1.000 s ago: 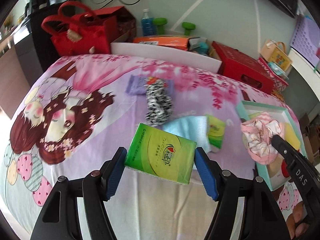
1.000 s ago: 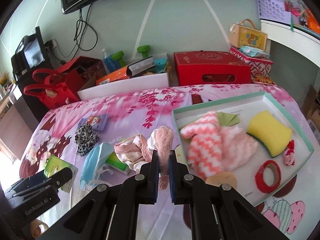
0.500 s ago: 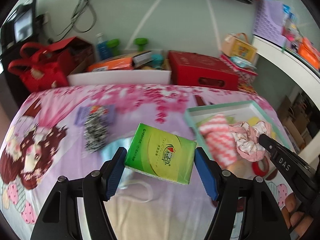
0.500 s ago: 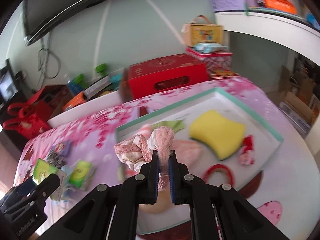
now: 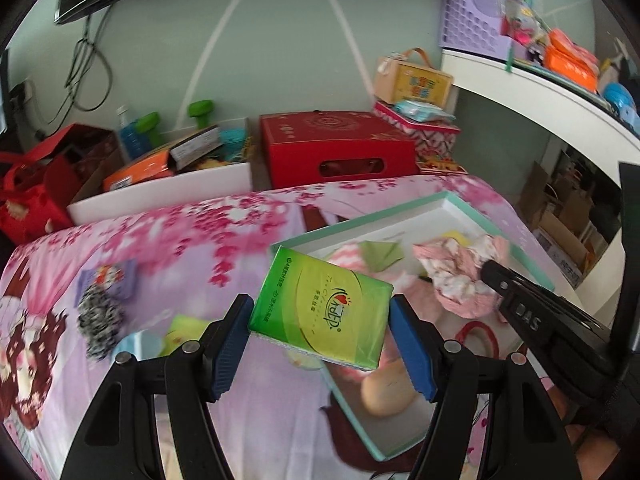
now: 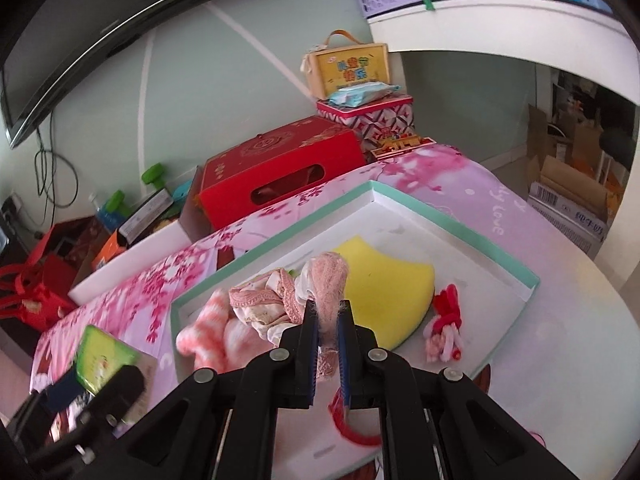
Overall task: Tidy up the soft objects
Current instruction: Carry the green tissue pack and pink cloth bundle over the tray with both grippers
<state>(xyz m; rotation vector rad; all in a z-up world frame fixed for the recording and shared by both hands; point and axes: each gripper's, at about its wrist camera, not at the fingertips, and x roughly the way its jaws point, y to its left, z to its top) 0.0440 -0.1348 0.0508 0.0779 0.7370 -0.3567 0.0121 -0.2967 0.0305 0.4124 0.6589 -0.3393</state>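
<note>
My left gripper (image 5: 320,330) is shut on a green tissue pack (image 5: 320,304) and holds it in the air over the near left corner of the mint-rimmed white tray (image 5: 360,232). My right gripper (image 6: 328,340) is shut on a pink lace cloth (image 6: 288,300) and holds it above the tray (image 6: 452,220). The tray holds a yellow sponge (image 6: 384,284), a pink striped sock (image 6: 204,332), a red hair tie (image 6: 444,320) and a red tape ring (image 6: 352,428). The cloth (image 5: 460,272) and the right gripper also show in the left wrist view.
On the pink bedsheet (image 5: 180,240) lie a black-and-white scrunchie (image 5: 98,316), a purple packet (image 5: 108,280) and a blue mask (image 5: 136,348). A red box (image 5: 336,152), a white bin (image 5: 168,184) and red bags (image 5: 28,204) stand behind. A white desk (image 5: 540,96) is at right.
Both grippers have moved right with their loads. The tissue pack now hangs over the tray's corner and the pink cloth is farther over the tray's middle.
</note>
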